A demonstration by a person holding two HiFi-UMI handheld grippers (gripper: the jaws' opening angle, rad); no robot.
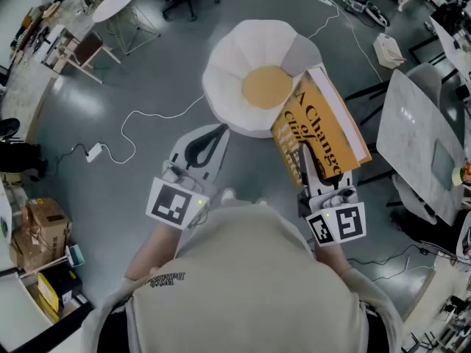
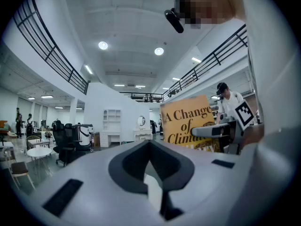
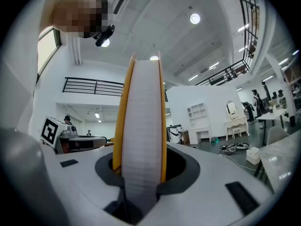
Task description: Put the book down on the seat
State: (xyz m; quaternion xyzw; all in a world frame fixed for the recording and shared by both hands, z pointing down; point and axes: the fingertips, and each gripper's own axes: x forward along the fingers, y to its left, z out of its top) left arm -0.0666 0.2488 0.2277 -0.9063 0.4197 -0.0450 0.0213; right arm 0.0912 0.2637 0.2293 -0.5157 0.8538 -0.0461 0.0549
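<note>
- We hold the yellow book (image 1: 324,127) in the right gripper (image 1: 313,169), whose jaws are clamped on its lower edge with the pages facing that gripper's camera.
- The book stands tilted at the right rim of the white petal-shaped seat (image 1: 221,65), beside its tan cushion (image 1: 266,87); we cannot tell whether it touches the rim.
- Our left gripper (image 1: 213,134) has its jaws closed on nothing, near the seat's front edge.

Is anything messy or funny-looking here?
Nothing's broken or spilled. The yellow book hangs tilted over the edge of the white seat, pinched in the right claw, not lying down yet. A white cable snakes loosely across the floor.
</note>
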